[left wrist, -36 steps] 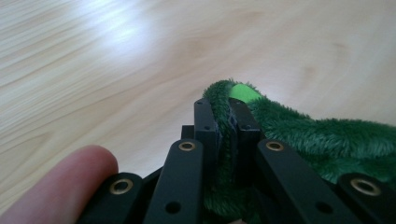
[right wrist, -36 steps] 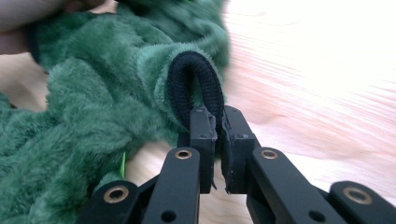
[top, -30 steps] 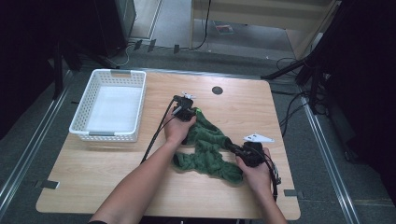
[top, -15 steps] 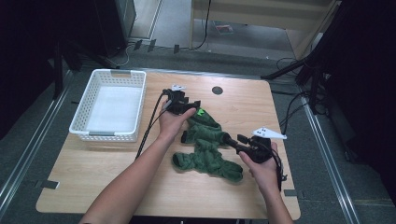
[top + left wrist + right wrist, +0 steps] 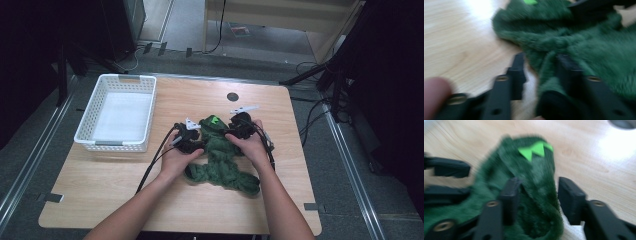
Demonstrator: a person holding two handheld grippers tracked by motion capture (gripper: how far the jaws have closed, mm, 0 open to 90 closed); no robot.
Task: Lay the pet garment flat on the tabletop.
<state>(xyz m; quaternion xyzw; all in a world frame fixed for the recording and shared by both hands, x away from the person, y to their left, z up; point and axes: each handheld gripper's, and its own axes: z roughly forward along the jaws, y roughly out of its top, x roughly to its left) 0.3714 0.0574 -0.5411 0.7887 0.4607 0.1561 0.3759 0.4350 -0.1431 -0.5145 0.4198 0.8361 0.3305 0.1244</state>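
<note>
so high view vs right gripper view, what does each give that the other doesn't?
High view: white basket at the table's left, both hands, left gripper and right gripper at the green fuzzy garment.
Right gripper view: close-up of its fingers set apart, a fold of fabric between them, one finger clear of it.
Both: garment, its light-green patch, wooden tabletop.
</note>
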